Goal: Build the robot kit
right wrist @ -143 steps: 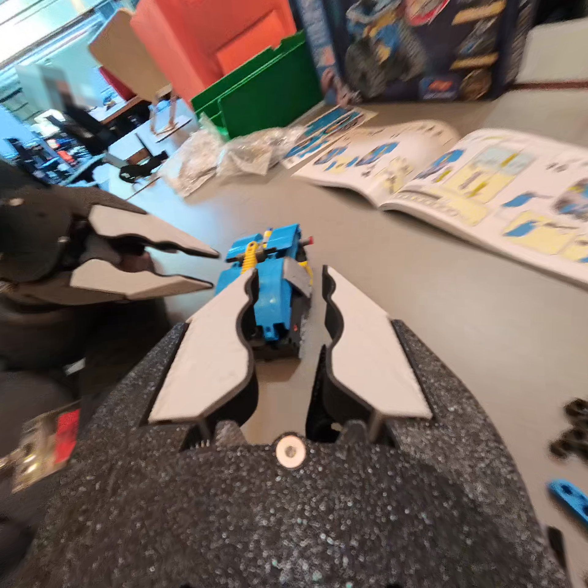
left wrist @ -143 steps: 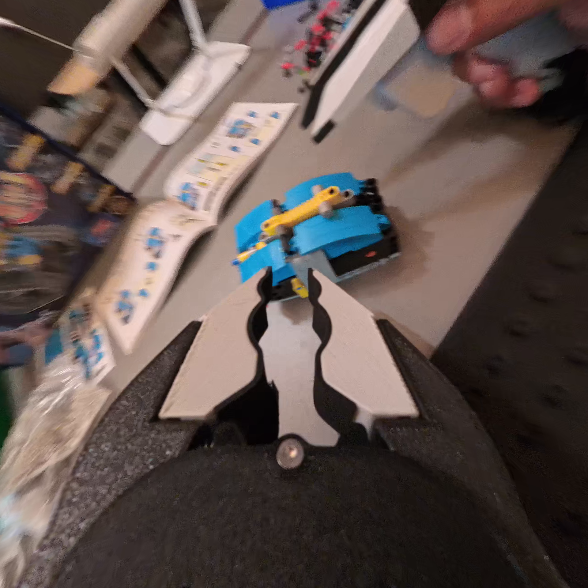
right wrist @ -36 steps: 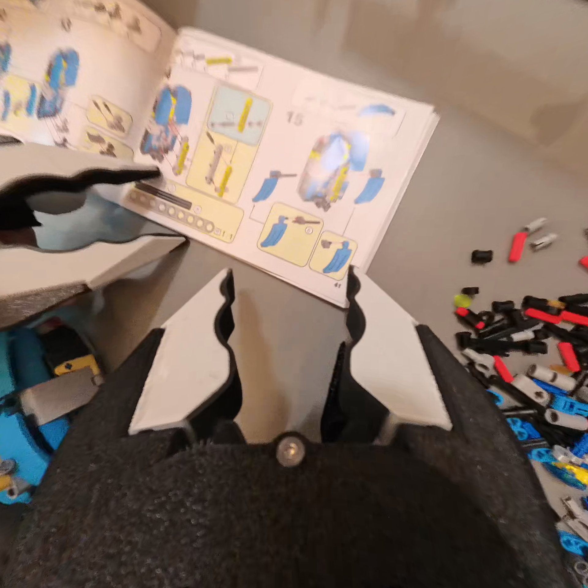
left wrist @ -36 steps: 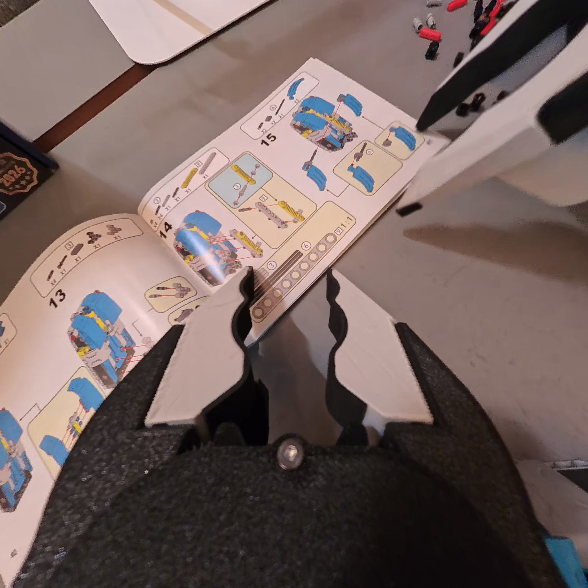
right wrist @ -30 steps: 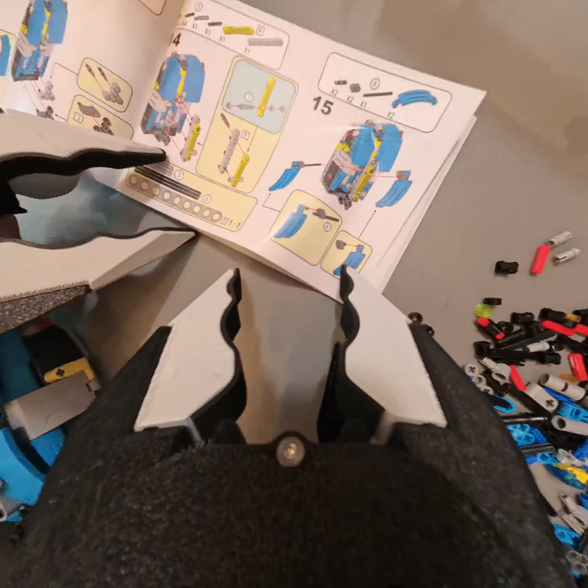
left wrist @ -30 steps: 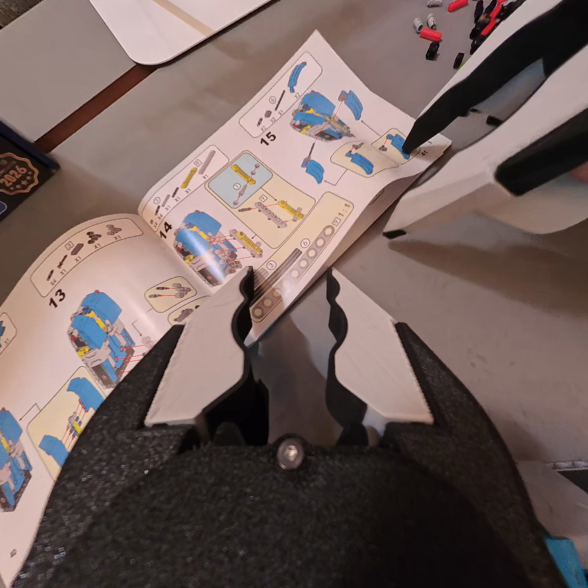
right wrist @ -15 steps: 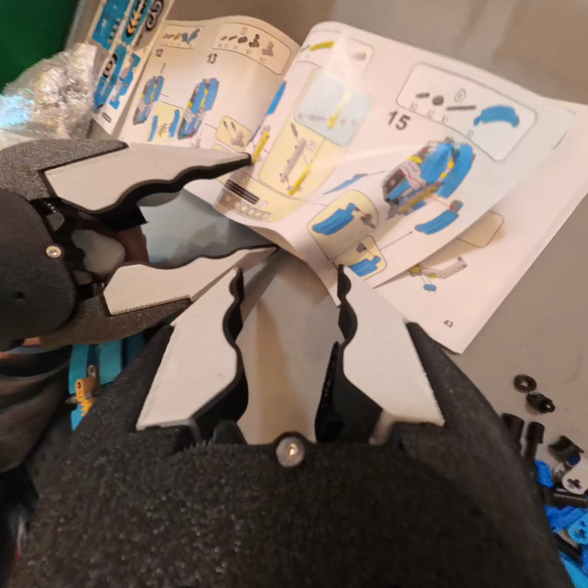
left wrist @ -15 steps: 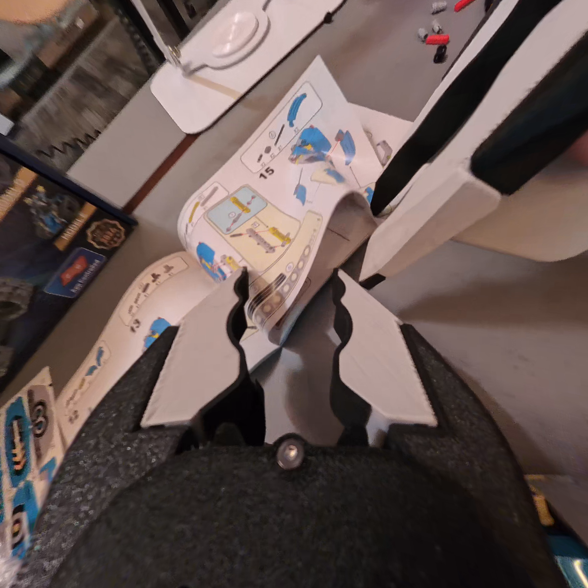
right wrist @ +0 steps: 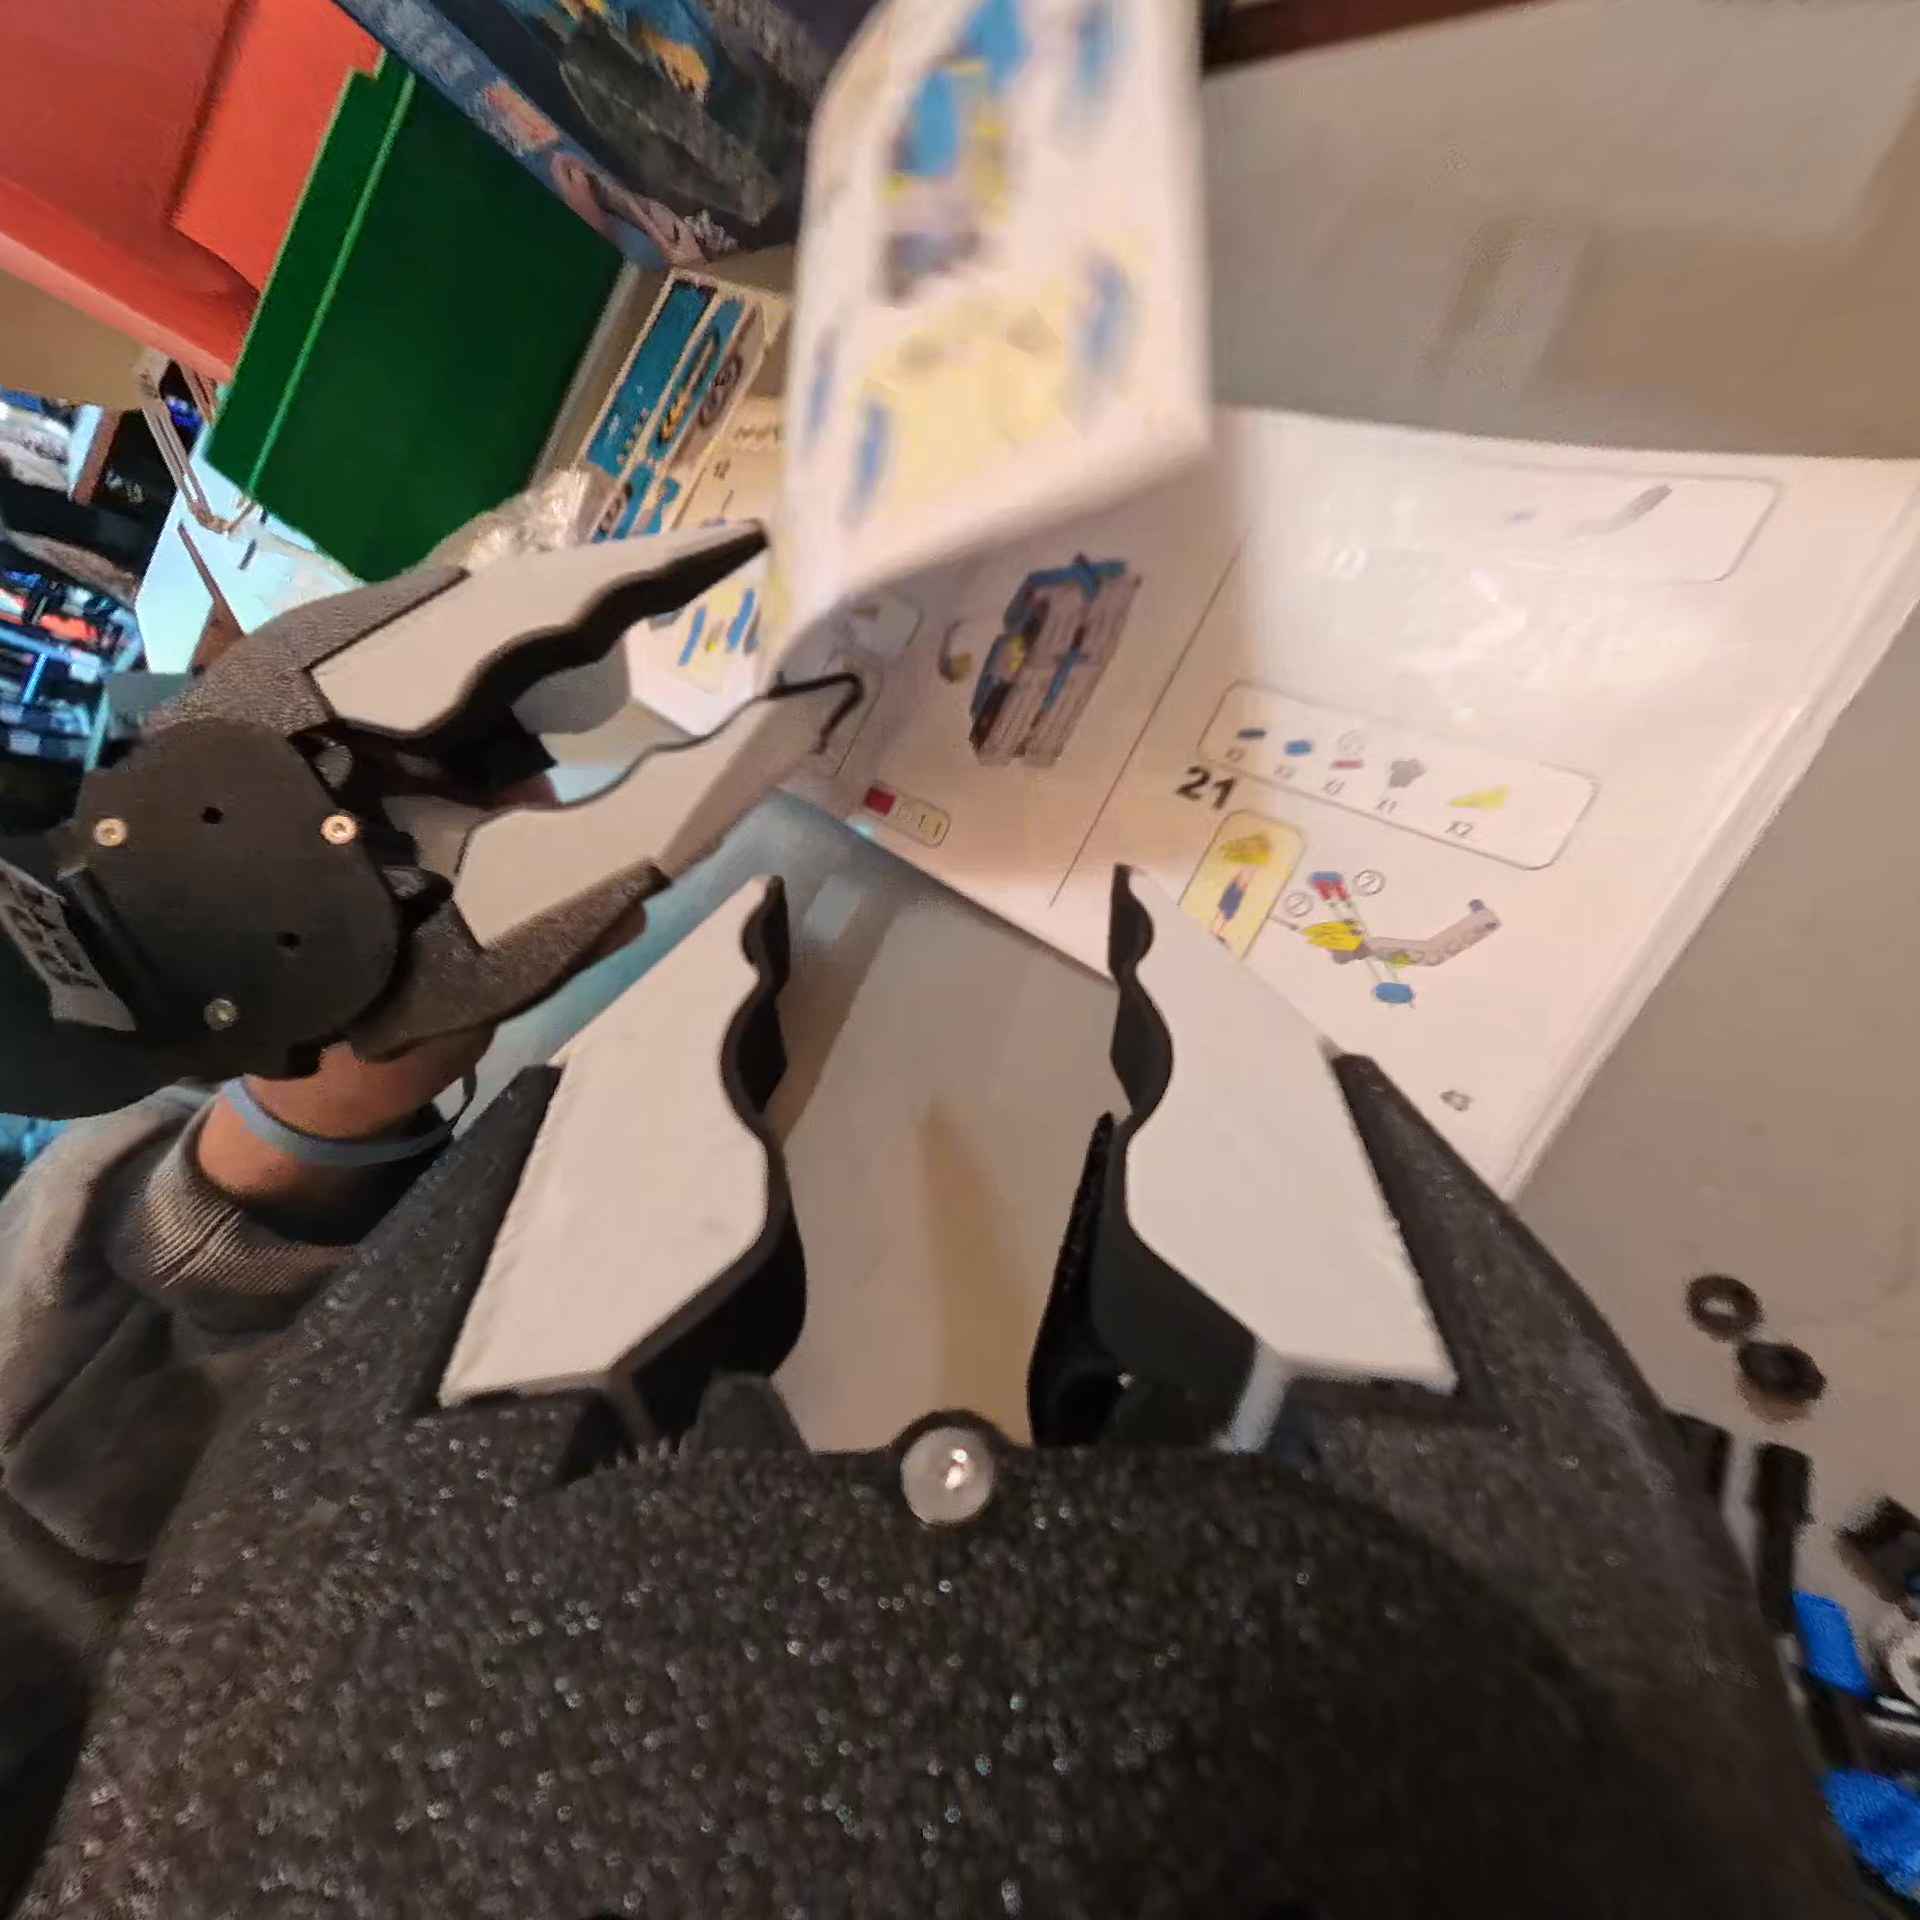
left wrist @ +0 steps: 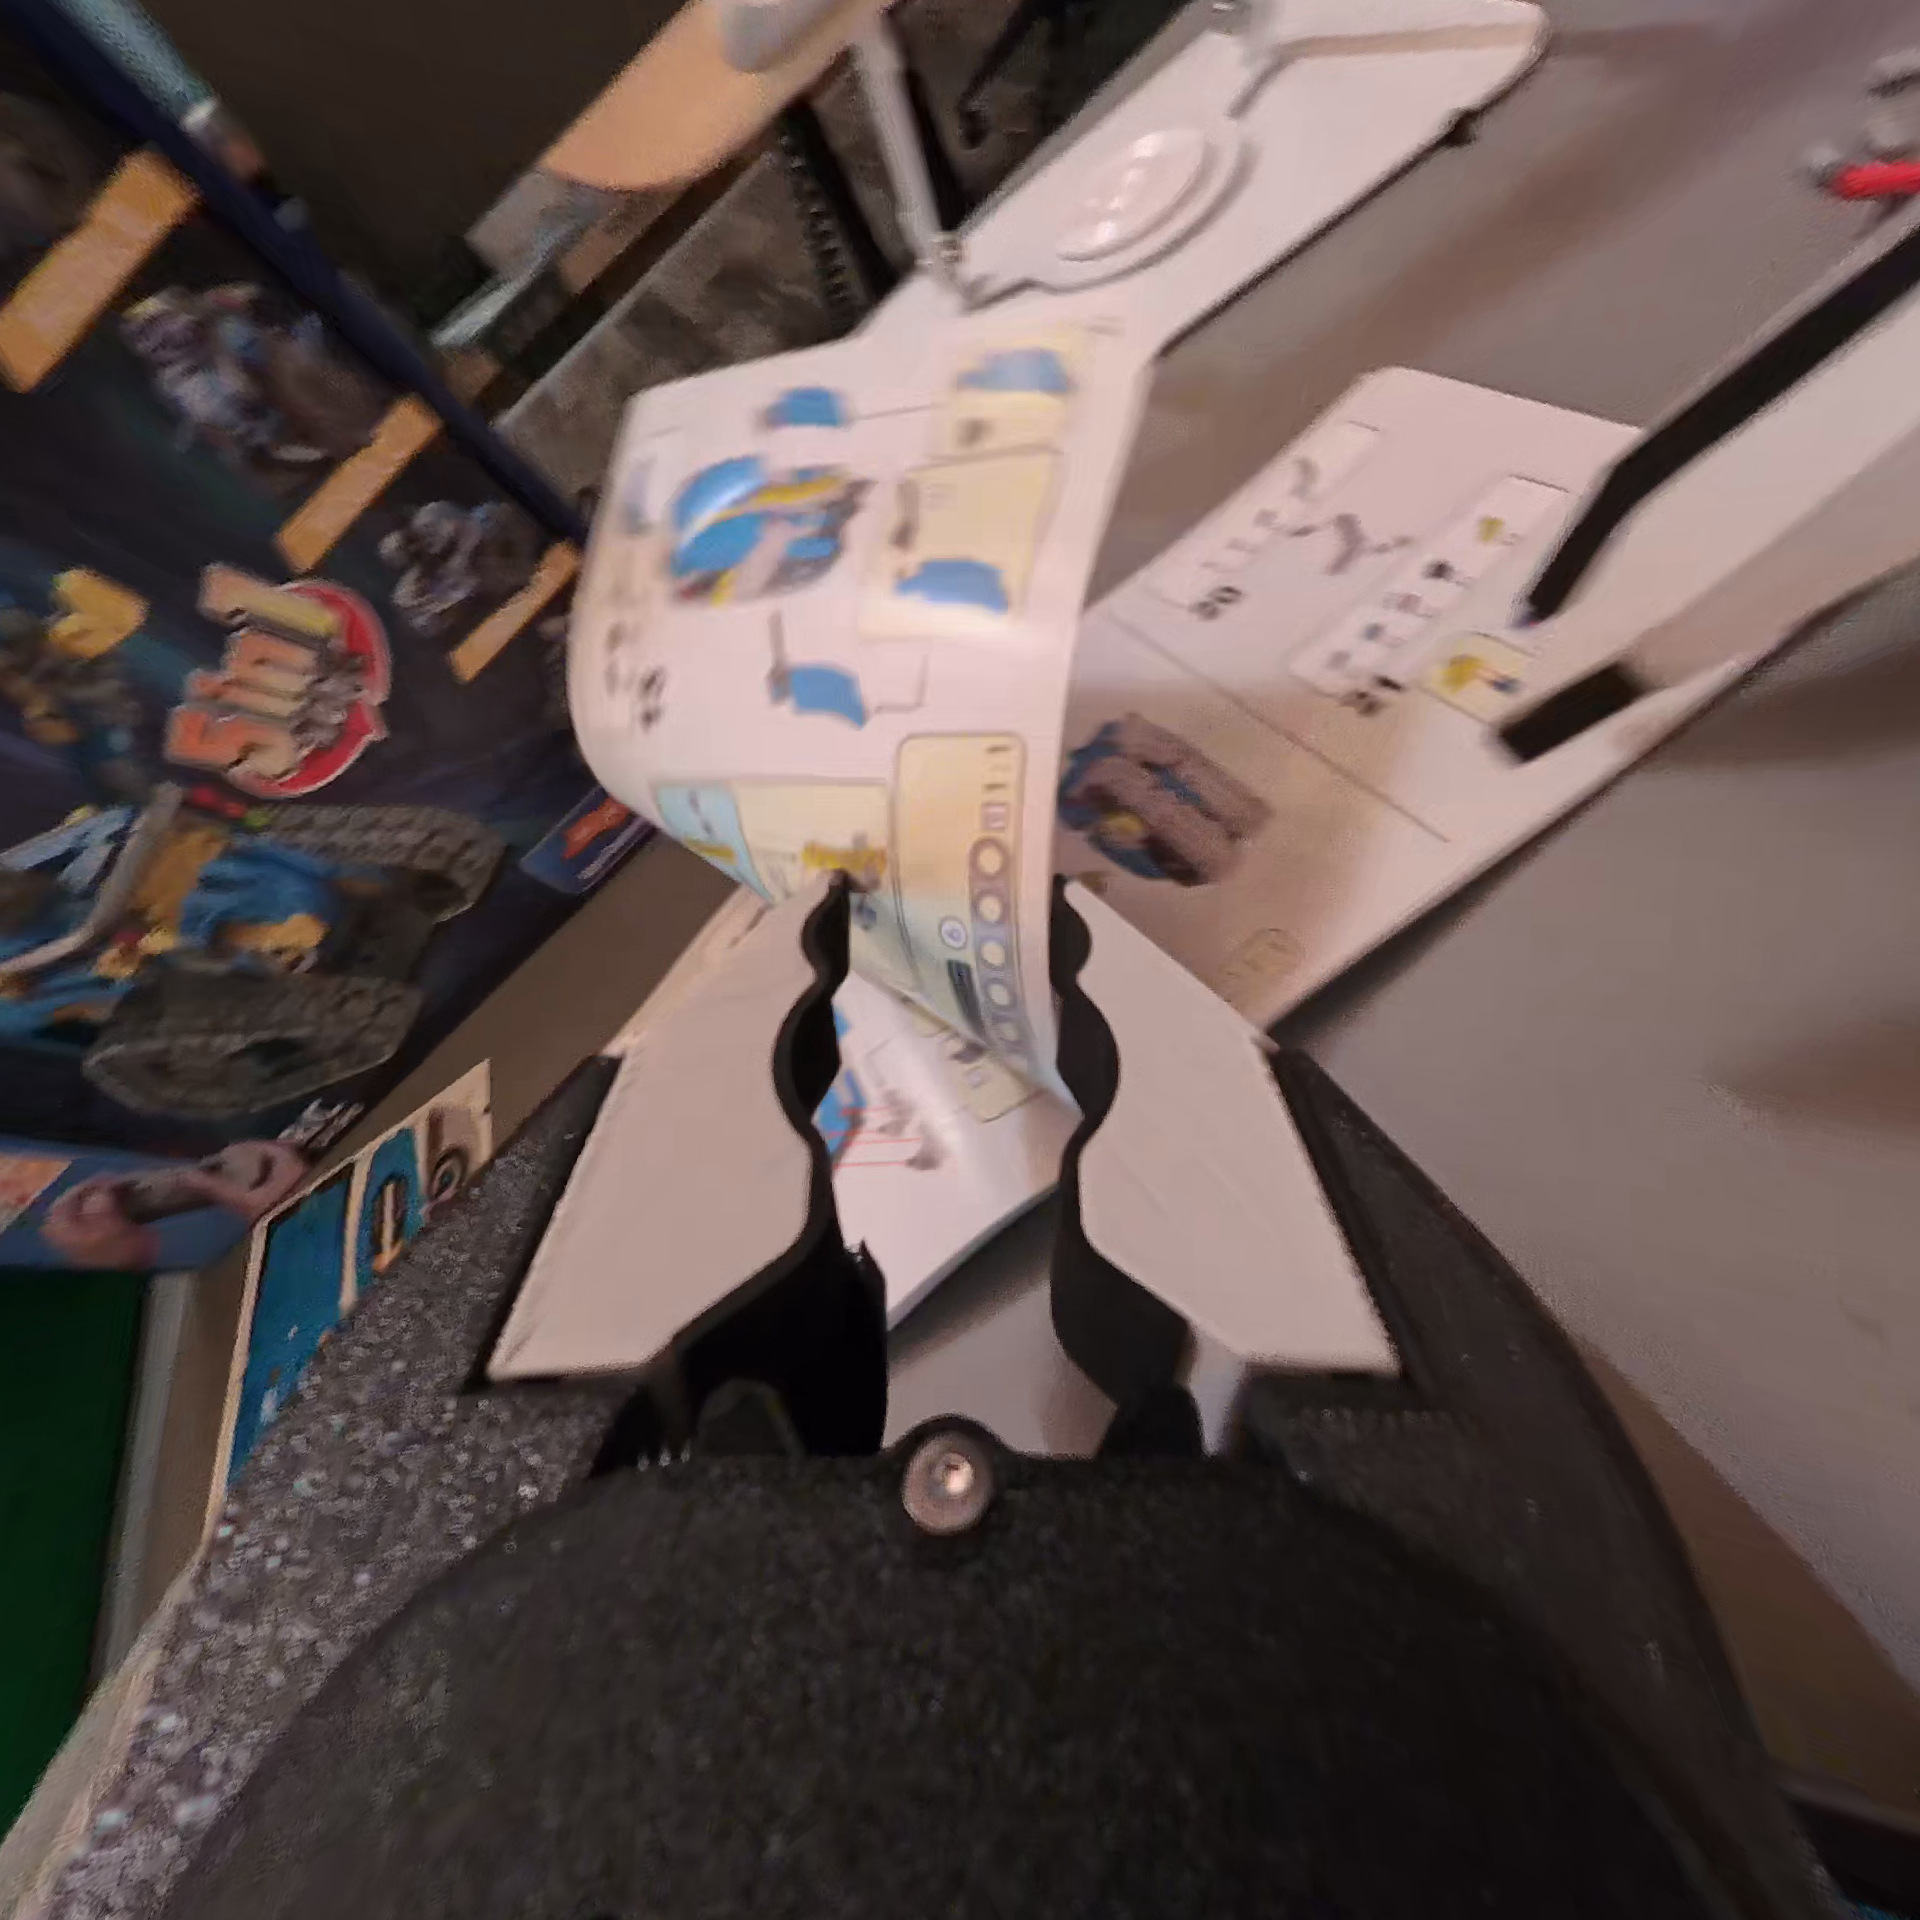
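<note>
At the far left of the left wrist view a dark toy box (left wrist: 208, 727) with printed artwork stands on the grey table (left wrist: 1662, 1039), and a sticker sheet (left wrist: 343, 1226) lies just in front of it. The left gripper (left wrist: 945, 894) has its jaws apart, and a raised page (left wrist: 862, 644) of the open instruction booklet (left wrist: 1299, 748) stands curled between and just beyond its fingertips. The page's lower edge runs down into the gap between the fingers; whether either finger touches the paper cannot be told through the blur. To the right, the flat page of the booklet lies on the table, and the other gripper's pale finger reaches over its far right corner. A white stand base (left wrist: 1195, 187) sits at the far side of the table.

In the right wrist view, orange and green panels (right wrist: 312, 260) stand at the far left. The left gripper (right wrist: 805, 613) comes in from the left, held by a hand (right wrist: 343, 1112) with a grey cuff, its tips at the lower edge of the blurred upright page (right wrist: 987, 291). The right gripper (right wrist: 945, 894) is open and holds nothing; its tips hover just short of the booklet's near edge (right wrist: 1351, 727), which lies flat beyond them. Small black rings (right wrist: 1756, 1340) and blue and black building pieces (right wrist: 1860, 1662) lie on the table (right wrist: 1714, 312) at the near right.
</note>
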A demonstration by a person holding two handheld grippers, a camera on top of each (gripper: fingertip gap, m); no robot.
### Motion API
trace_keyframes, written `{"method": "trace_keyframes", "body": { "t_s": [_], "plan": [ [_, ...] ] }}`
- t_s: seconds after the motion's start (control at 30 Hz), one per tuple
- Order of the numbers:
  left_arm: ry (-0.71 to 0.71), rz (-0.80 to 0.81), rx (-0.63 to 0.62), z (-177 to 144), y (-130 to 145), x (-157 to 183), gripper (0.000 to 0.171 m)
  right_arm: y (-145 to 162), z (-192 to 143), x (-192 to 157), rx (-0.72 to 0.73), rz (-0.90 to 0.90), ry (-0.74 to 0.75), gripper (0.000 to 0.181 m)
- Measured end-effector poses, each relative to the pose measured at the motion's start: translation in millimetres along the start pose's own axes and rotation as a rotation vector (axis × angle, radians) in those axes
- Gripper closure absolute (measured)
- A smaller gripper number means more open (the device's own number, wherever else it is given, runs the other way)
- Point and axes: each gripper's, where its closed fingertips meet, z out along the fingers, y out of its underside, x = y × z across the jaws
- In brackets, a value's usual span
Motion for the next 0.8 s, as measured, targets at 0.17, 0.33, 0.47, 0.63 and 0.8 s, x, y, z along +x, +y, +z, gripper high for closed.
{"method": "trace_keyframes", "body": {
  "t_s": [0.17,0.33,0.47,0.63,0.8],
  "plan": [
    [-0.121,-0.201,-0.075,-6.1,25.3,-46.3,0.132,-7.5,-13.7,9.5,0.071,0.028,0.021,0.119],
    [-0.328,-0.431,-0.163,-25.8,69.5,-110.2,0.124,2.3,-12.3,21.0,0.042,0.042,0.053,0.12],
    [-0.314,-0.572,0.066,-49.0,51.1,-140.3,0.127,3.9,-10.7,23.8,0.032,0.008,0.092,0.12],
    [-0.133,-0.448,0.249,-54.4,6.1,-112.3,0.14,-0.9,-8.4,18.8,0.045,-0.142,0.157,0.121],
    [0.077,-0.253,-0.119,-12.2,50.5,-41.7,0.161,-1.4,-5.9,16.1,0.044,-0.23,0.196,0.124]
  ]
}}
